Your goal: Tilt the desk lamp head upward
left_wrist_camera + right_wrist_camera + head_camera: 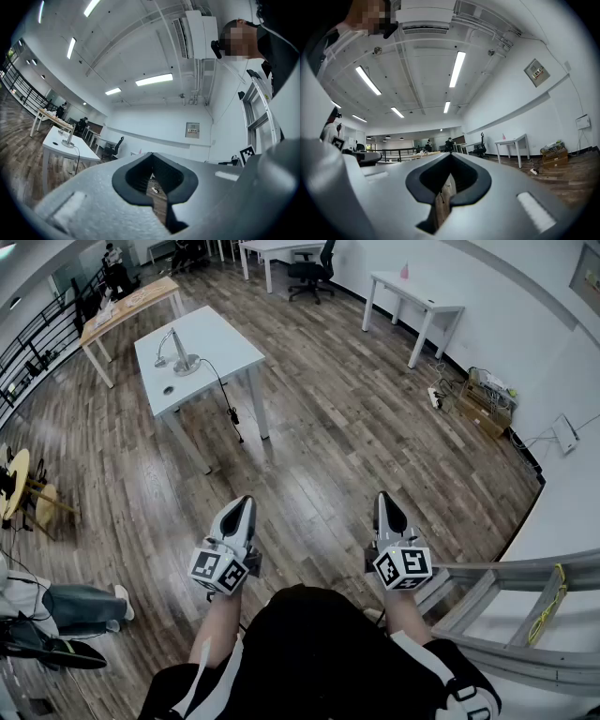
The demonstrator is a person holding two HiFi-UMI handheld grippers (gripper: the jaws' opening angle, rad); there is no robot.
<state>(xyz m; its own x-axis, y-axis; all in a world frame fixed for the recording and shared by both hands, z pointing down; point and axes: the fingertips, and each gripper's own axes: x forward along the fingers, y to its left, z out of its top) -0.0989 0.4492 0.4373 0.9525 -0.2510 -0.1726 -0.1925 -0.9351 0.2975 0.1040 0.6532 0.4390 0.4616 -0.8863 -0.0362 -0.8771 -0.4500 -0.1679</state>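
Desk lamp (178, 354): one silver lamp stands on one white counter (225, 345), far ahead of the person and well apart from both tools. Its round base sits near the middle of the counter top, and its head hangs low to the left of the base. One black cable (223, 390) runs from the base over the counter's near edge and dangles towards the wooden floor (319, 446). In the left gripper view the lamp shows small at the left edge, on the same counter.

Two tools are held side by side, low and close to the person's body. The left tongs (243, 506) are clenched with nothing between them. The right tongs (385, 502) are likewise clenched and empty. Each tool carries one cube with square markers.

Three other tables stand farther off: one wooden table (131, 304) behind the counter, and two white tables (417, 298) along the far wall. One black office chair (312, 270) stands between those two. One metal ladder (525, 610) lies at the lower right.
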